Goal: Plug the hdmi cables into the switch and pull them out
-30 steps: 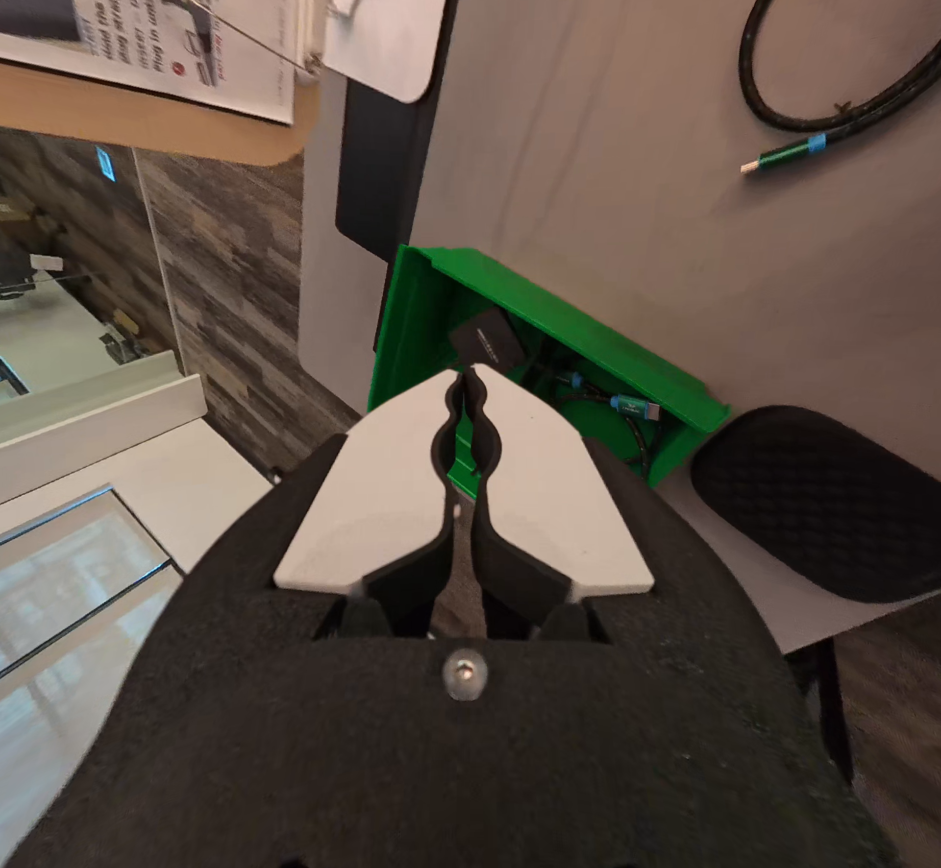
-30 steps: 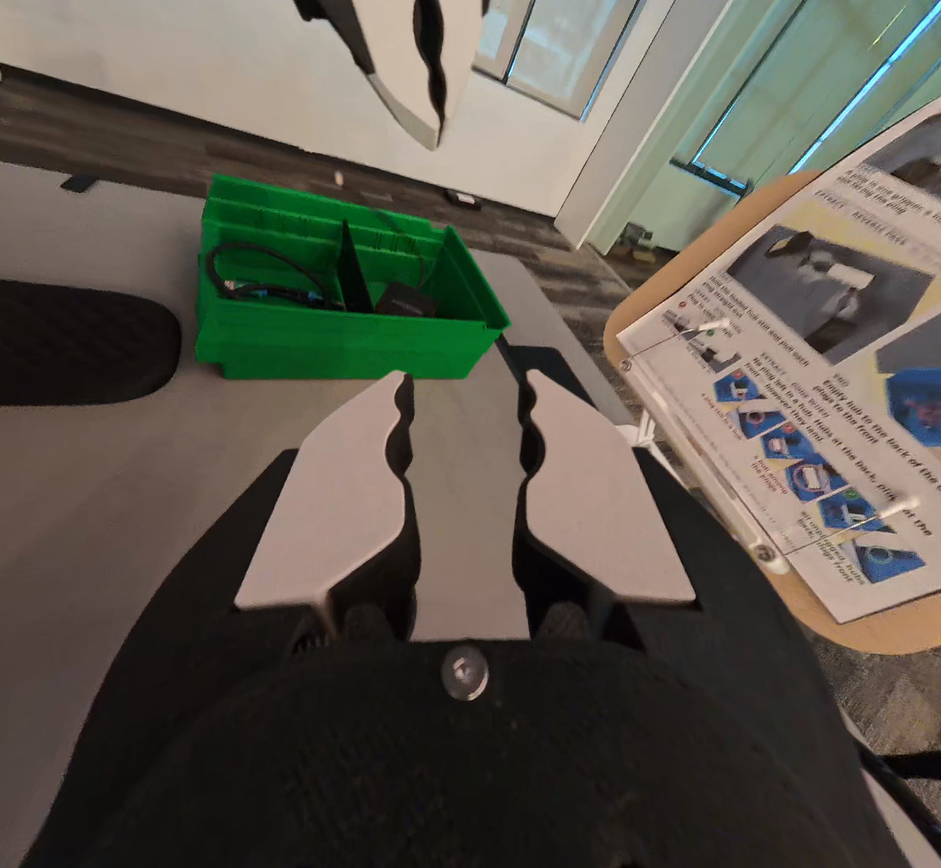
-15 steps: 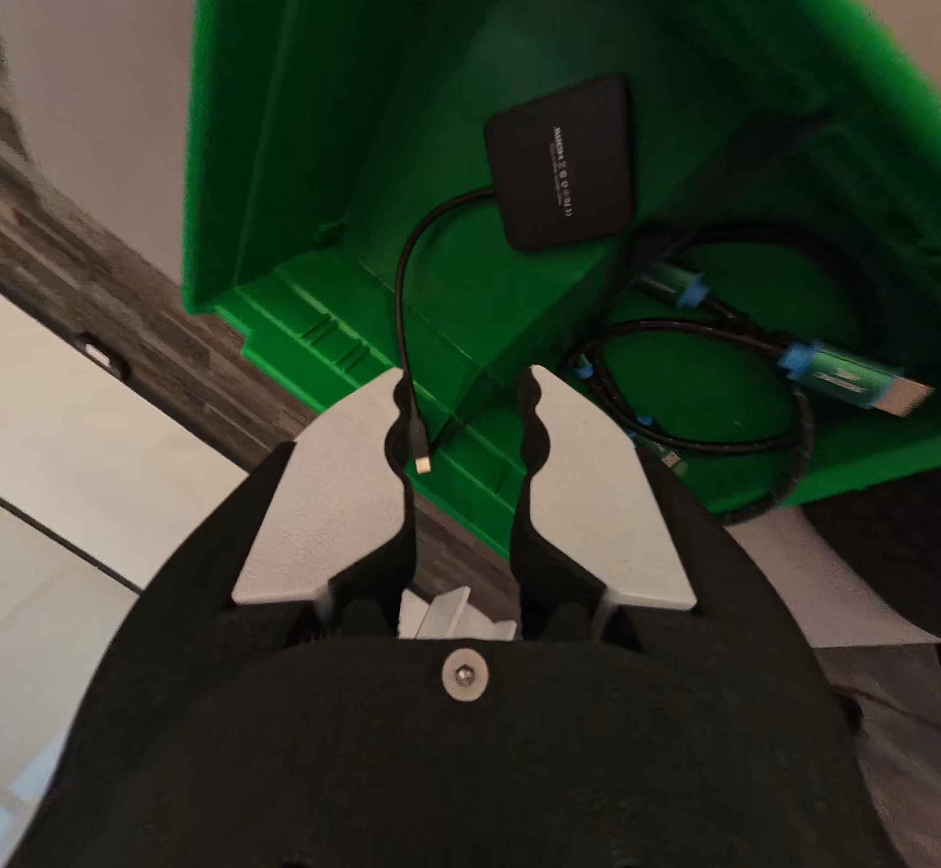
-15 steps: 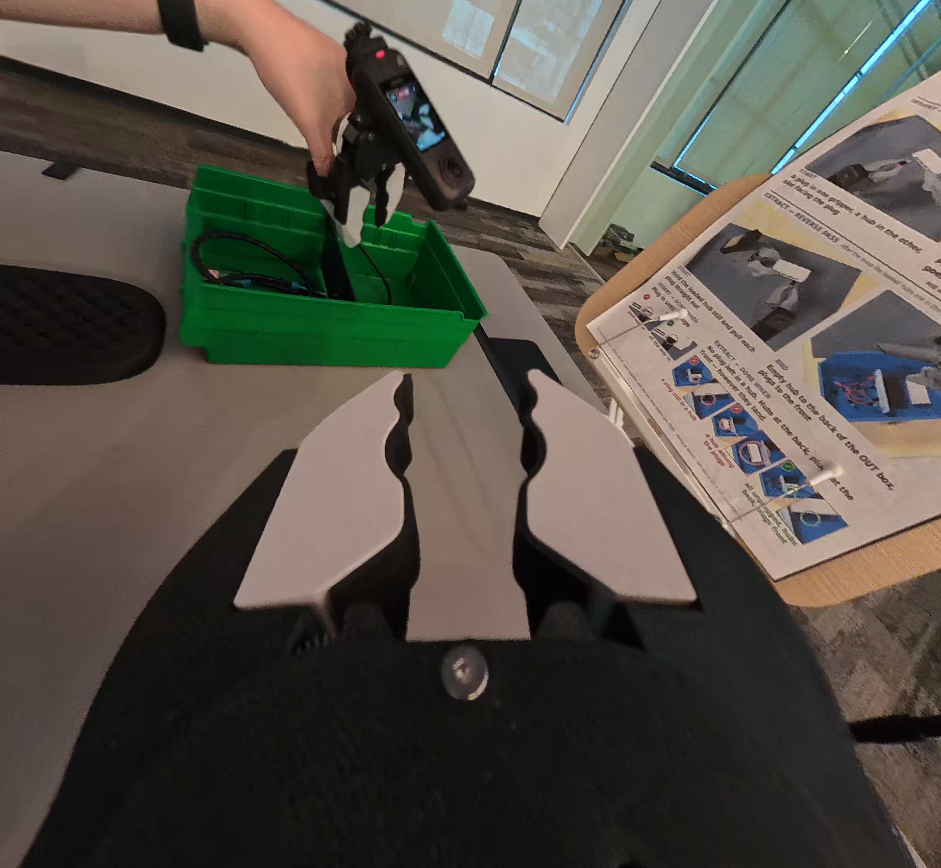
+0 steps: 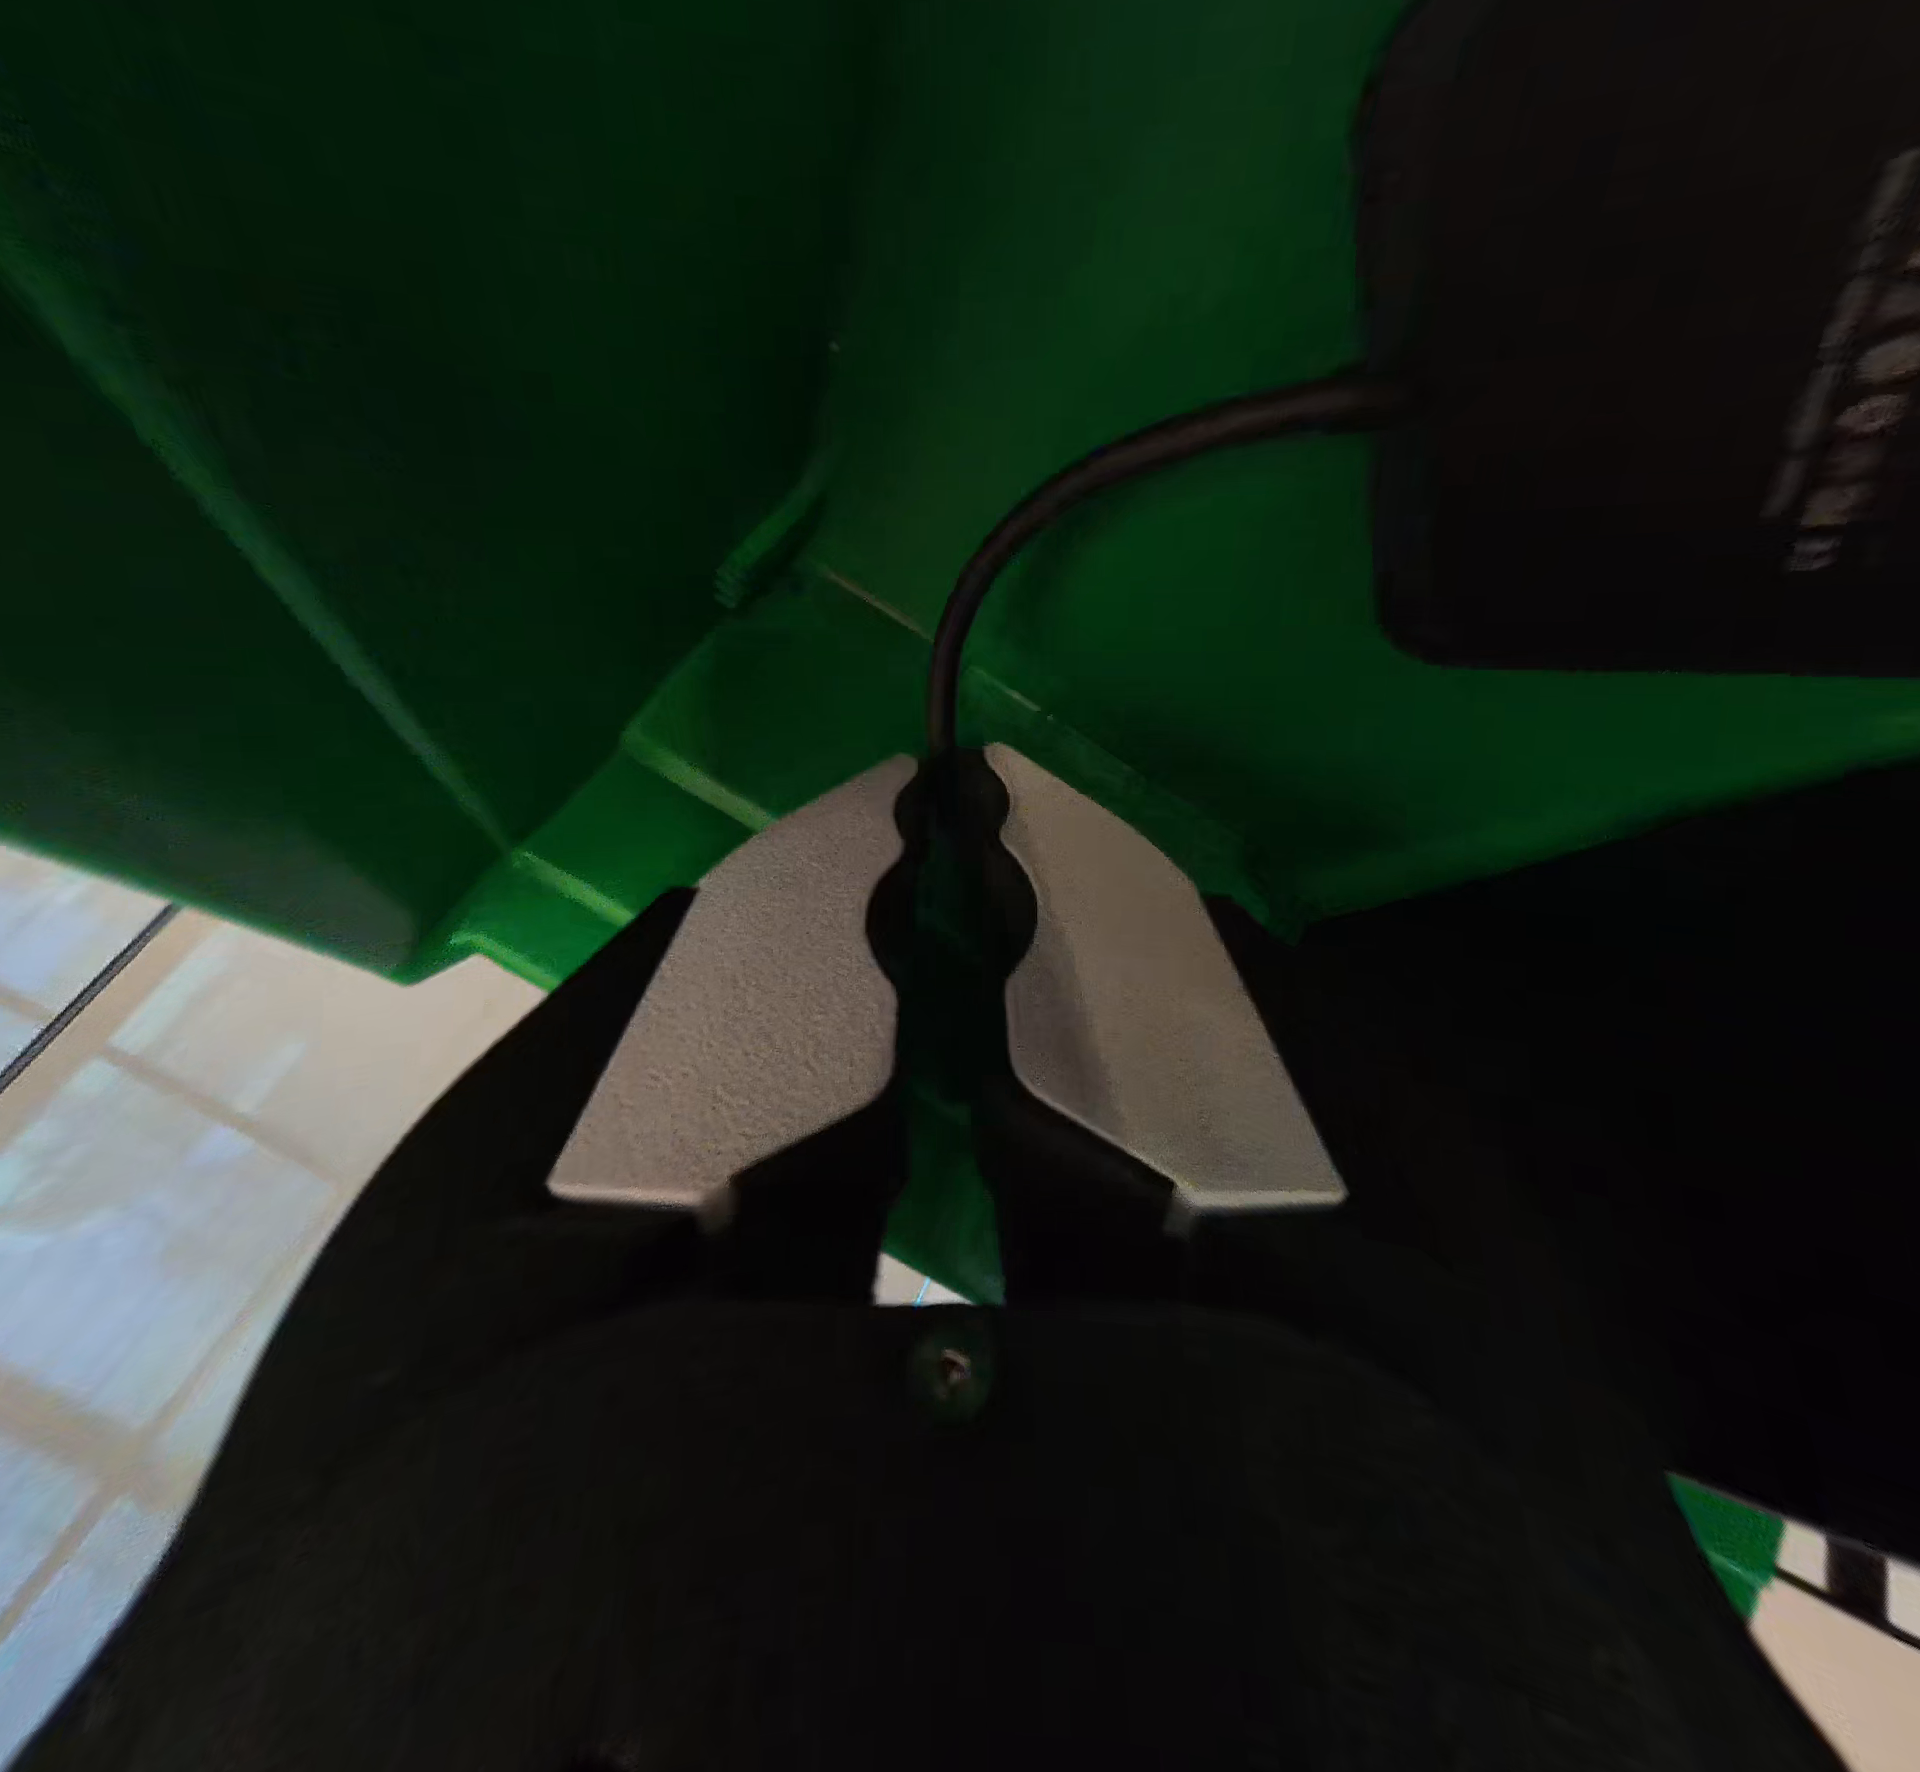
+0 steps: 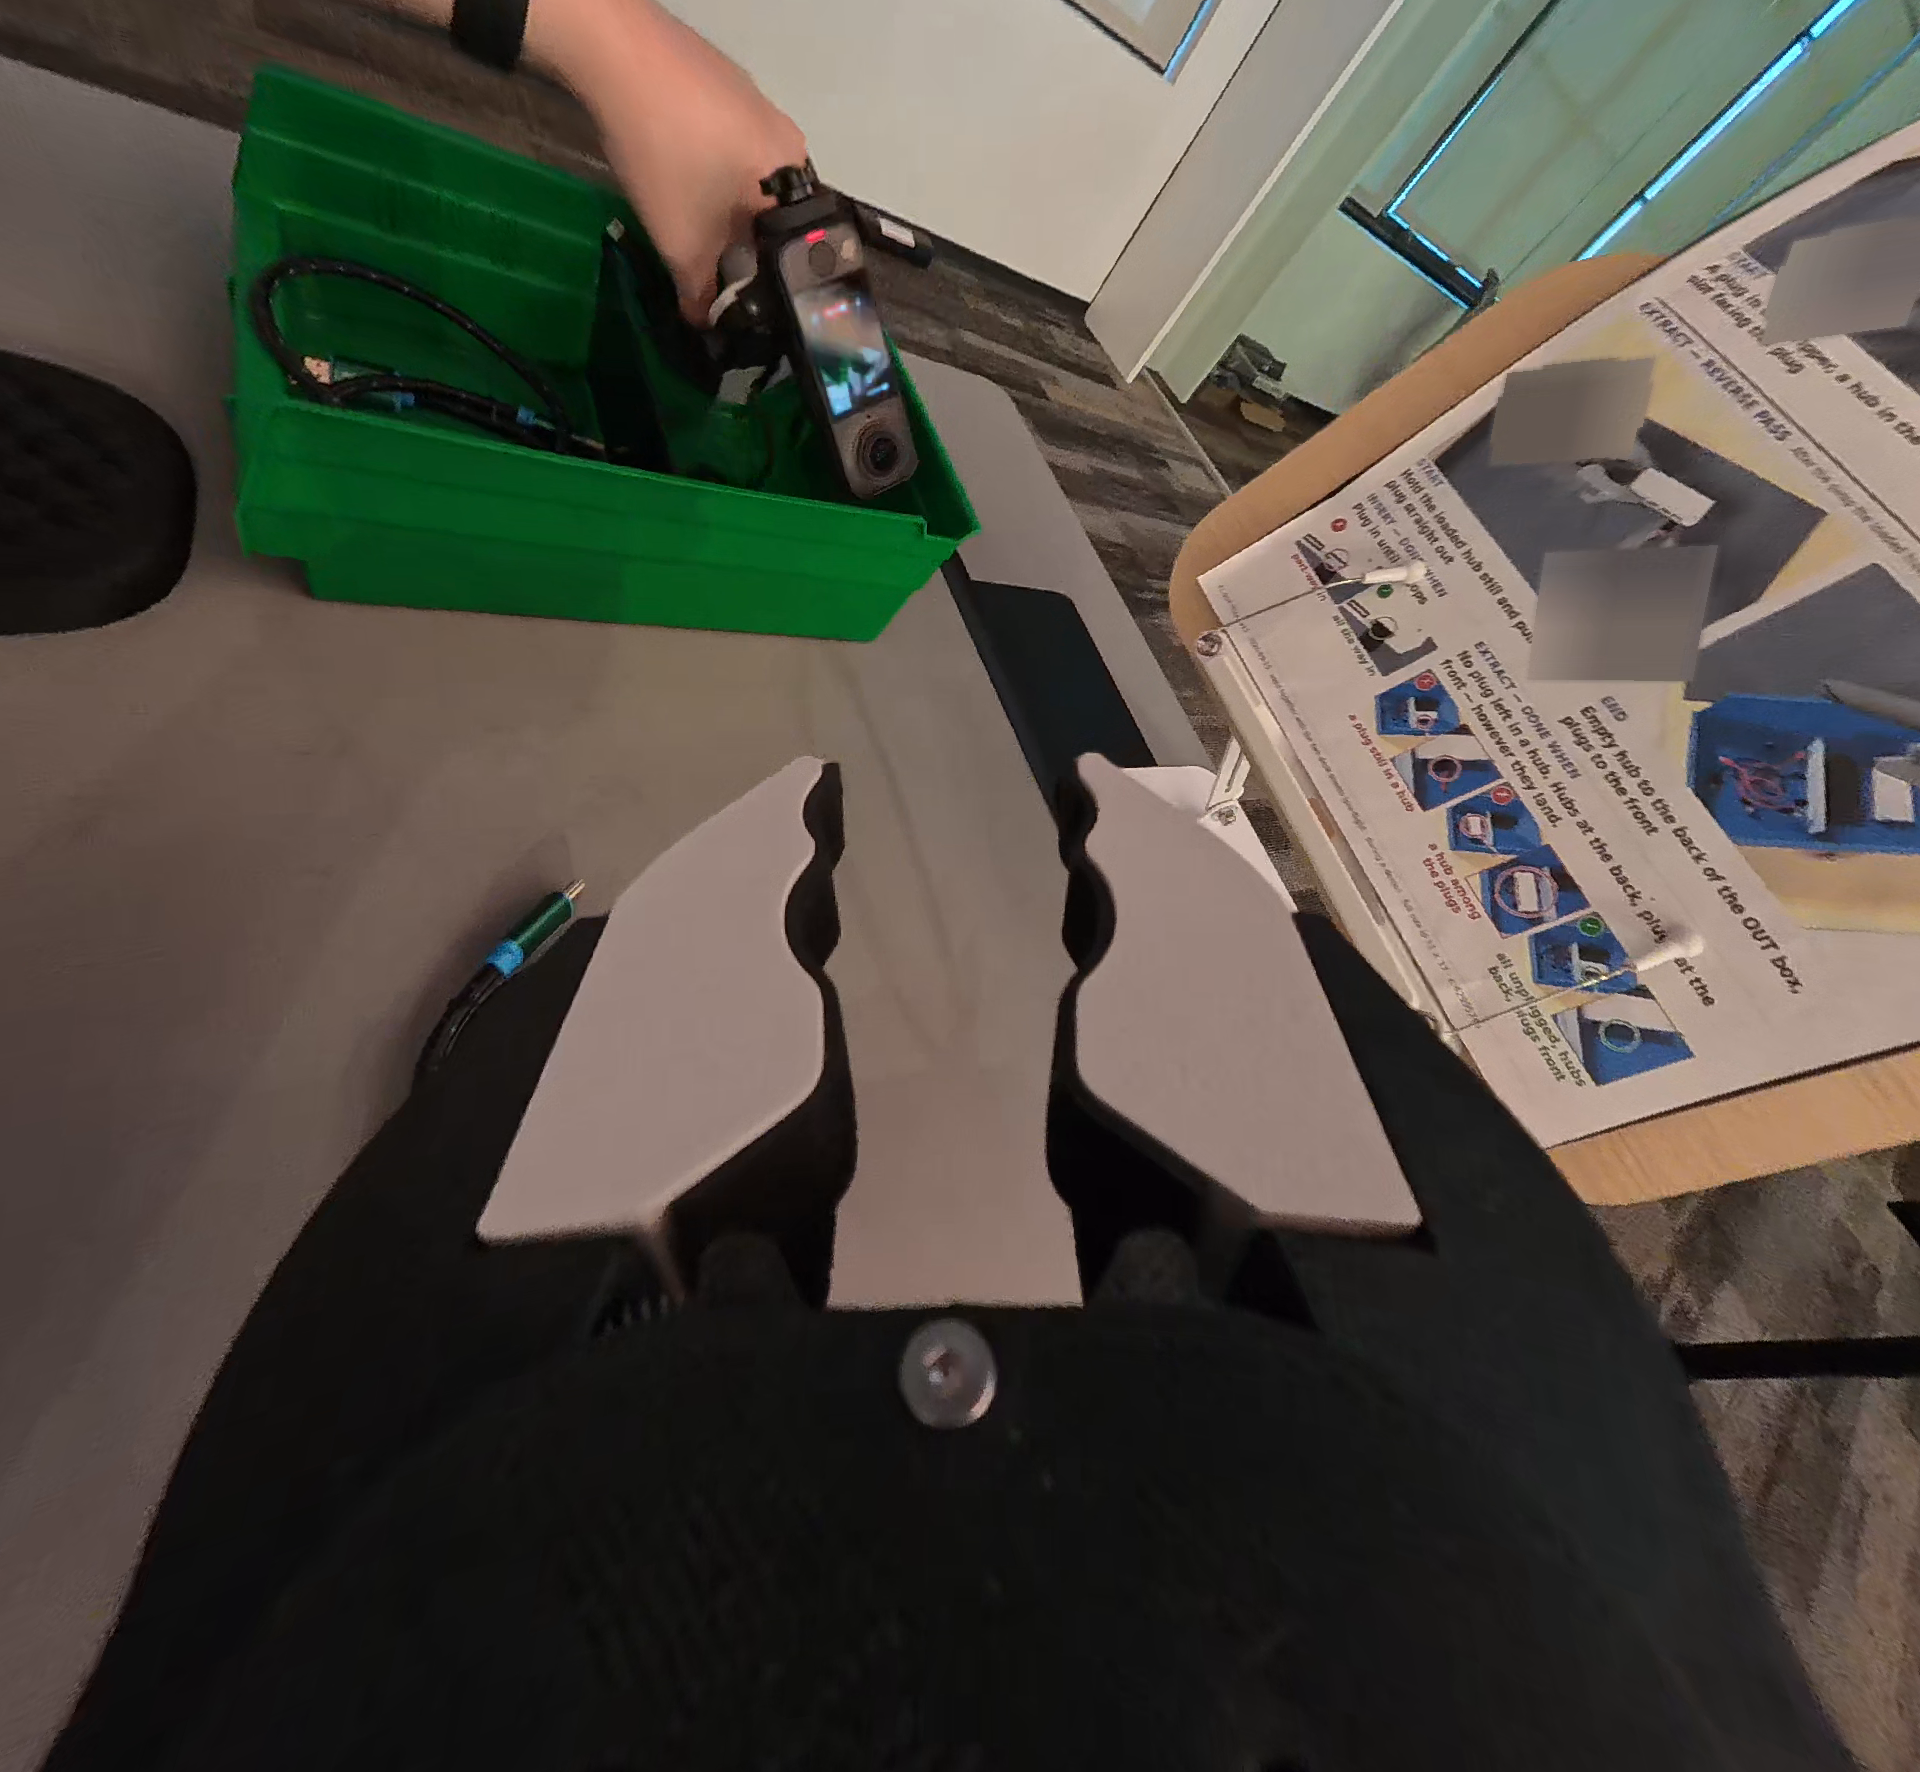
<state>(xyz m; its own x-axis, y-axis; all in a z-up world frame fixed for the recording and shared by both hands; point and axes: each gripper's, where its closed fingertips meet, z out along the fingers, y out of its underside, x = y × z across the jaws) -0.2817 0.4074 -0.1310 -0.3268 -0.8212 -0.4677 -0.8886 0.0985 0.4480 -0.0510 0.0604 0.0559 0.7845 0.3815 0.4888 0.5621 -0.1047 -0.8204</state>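
- Two grippers, two roles: left gripper (image 5: 951, 766), down inside the green bin (image 5: 436, 288), is clamped on the thin lead (image 5: 1049, 496) of the black switch (image 5: 1642, 268) — the fetching step.
- Right gripper (image 6: 951, 792) hangs over the table (image 6: 312, 787), jaws apart and empty; one HDMI cable (image 6: 535, 922) lies just beside it.
- Next, I judge — lift gently, since the lead alone carries the switch.

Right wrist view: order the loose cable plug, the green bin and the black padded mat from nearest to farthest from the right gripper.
1. Loose cable plug, on the table just left of the right gripper.
2. Green bin, ahead and to the left.
3. Black padded mat, at the far left edge.
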